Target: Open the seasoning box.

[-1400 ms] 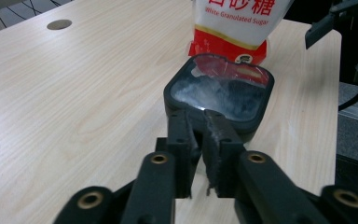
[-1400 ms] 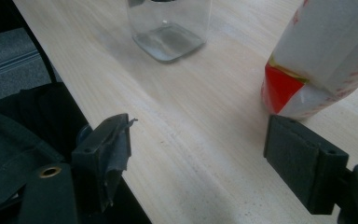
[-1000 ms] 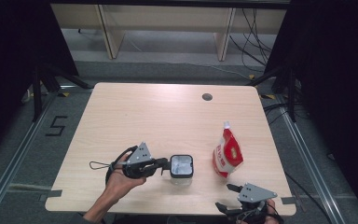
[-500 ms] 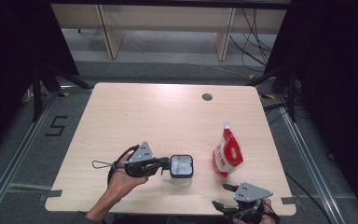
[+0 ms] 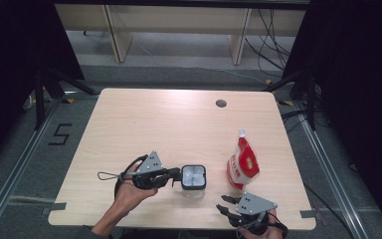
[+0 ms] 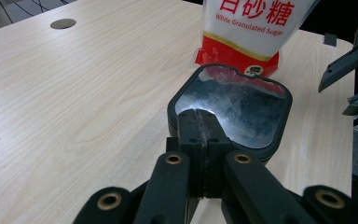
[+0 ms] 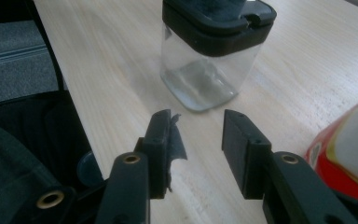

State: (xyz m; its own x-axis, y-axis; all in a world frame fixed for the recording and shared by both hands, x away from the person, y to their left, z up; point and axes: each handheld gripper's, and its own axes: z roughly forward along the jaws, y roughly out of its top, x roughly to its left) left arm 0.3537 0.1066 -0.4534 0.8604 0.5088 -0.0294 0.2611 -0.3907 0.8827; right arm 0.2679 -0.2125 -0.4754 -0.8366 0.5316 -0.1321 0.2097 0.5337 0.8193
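Jar: clear square container (image 5: 193, 179) with rounded corners, glassy walls and a black lid frame around a shiny see-through top; it stands upright on the tabletop near the front edge, left of the pouch.
Jar contents: a little pale residue at the bottom in the right gripper view; hard to make out.
Left tool: (image 5: 175, 175) jaws pressed together, clamped on a tab at the jar lid's near edge (image 6: 200, 135); matte black plastic with brass rivets.
Right tool: (image 5: 225, 204) jaws have just been closing, a gap between them and nothing in it; it hovers at the front edge, apart from jar and pouch. A frayed dark strip hangs from one pad (image 7: 175, 140).
Pouch: glossy red-and-white stand-up sugar bag (image 5: 242, 163) with a spout, just right of the jar; top cut off in the left gripper view.
Tabletop: pale wood-grain laminate (image 5: 169, 124), round dark grommet hole (image 5: 221, 103) near the far edge.
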